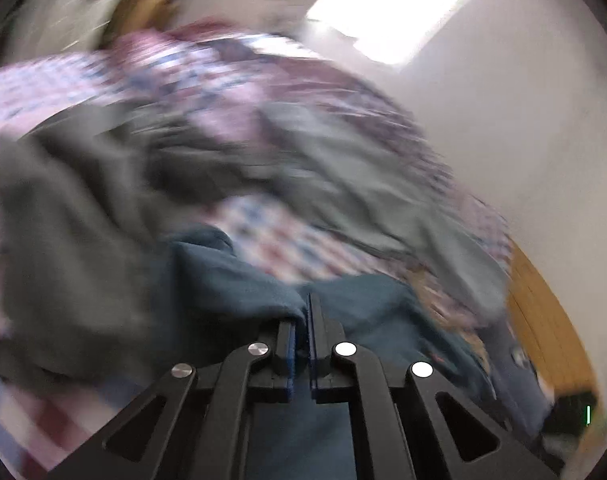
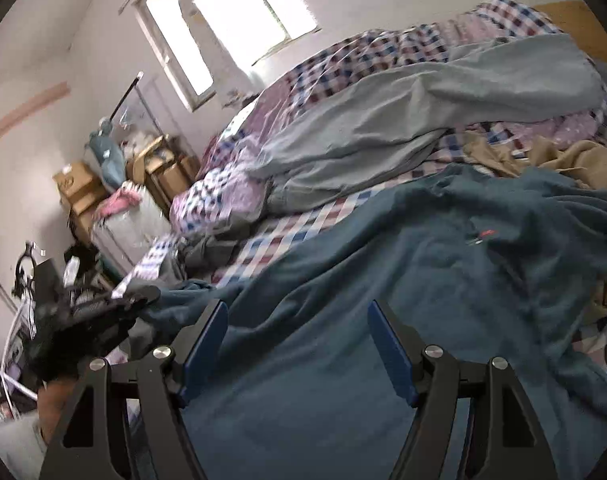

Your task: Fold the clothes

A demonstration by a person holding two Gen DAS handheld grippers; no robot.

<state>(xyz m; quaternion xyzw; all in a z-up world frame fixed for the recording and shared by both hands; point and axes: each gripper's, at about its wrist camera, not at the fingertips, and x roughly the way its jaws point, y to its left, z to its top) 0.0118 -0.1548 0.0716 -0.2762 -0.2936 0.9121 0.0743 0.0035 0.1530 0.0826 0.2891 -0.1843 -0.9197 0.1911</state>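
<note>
A wide bed with a red, blue and white checked sheet [image 2: 279,236] fills most of the right wrist view, running from the near centre to the far right. A rumpled checked quilt in pink, blue and maroon [image 2: 383,52] is heaped along its far side. Across that quilt lies a long pale grey cotton garment [image 2: 403,116], stretched from the left-centre toward the far right. Nearer, a large dark teal fleece garment [image 2: 403,280] is spread over the sheet, wrinkled, with a small red mark on its right part. A crumpled tan cloth [image 2: 575,160] sits just beyond it on the right. At far left, brown cardboard boxes [image 2: 79,188] stand against the wall beside the bed.

The right hand-held gripper [image 2: 297,344] hangs over the teal garment with its blue-padded fingers [image 2: 205,344] spread wide, nothing between them.

The left wrist view is heavily motion-blurred. There the left hand-held gripper [image 1: 301,316] has its fingers pressed together, pinching a fold of the teal garment's edge, the cloth bunched on both sides of the tips.
</note>
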